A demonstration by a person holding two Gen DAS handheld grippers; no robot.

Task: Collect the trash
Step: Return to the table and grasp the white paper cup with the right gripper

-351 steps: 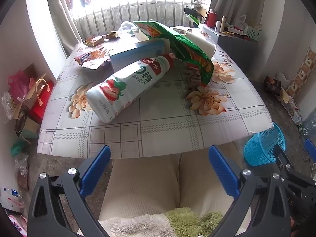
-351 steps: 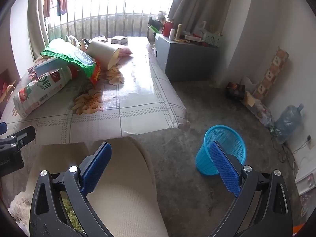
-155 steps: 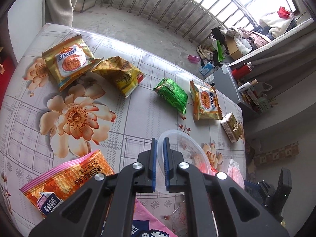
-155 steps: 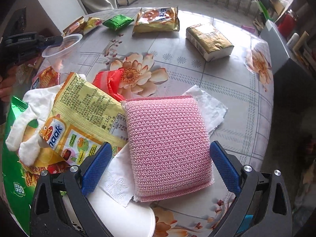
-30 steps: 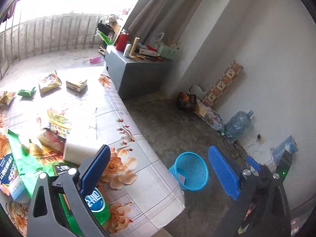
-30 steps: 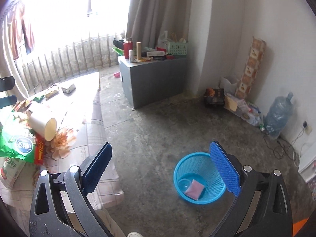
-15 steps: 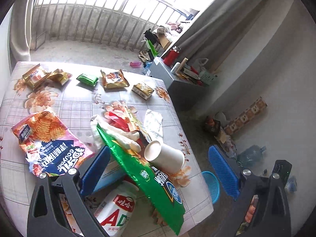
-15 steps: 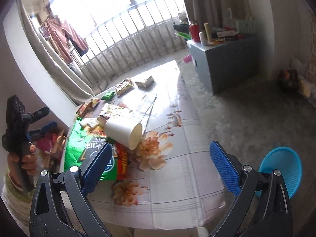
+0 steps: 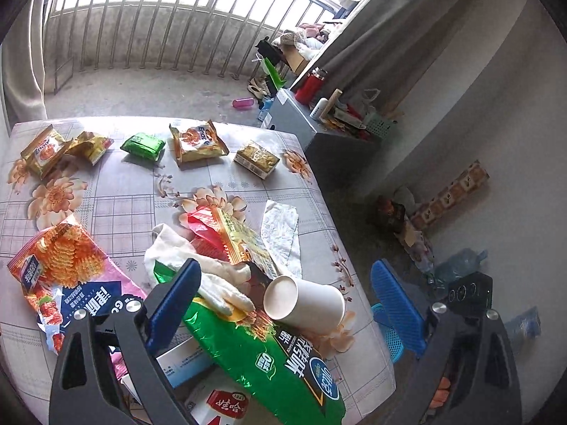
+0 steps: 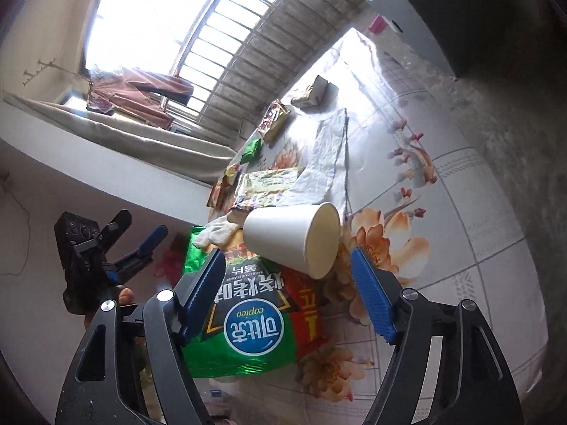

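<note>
A white paper cup [image 9: 304, 302] lies on its side on a large green chip bag [image 9: 269, 357] at the table's near right edge; both show in the right wrist view, the cup [image 10: 292, 241] above the bag [image 10: 244, 322]. My right gripper [image 10: 288, 297] is open and empty, its blue pads just short of the cup on either side. My left gripper [image 9: 283, 306] is open and empty, held above the pile; it also shows at the left of the right wrist view [image 10: 141, 248]. A white glove [image 9: 212, 276], a yellow wrapper [image 9: 237, 237] and a tissue [image 9: 283, 230] lie in the pile.
More snack packets [image 9: 196, 140] and a small box [image 9: 257, 158] lie at the table's far side, an orange-pink chip bag [image 9: 63, 283] at the left. The blue trash basket [image 9: 391, 338] stands on the floor by the table's right edge. A grey cabinet [image 9: 319, 134] stands beyond.
Both grippers have come in lower and closer over the table. The right gripper has swung from a wide view of the room to right in front of the paper cup.
</note>
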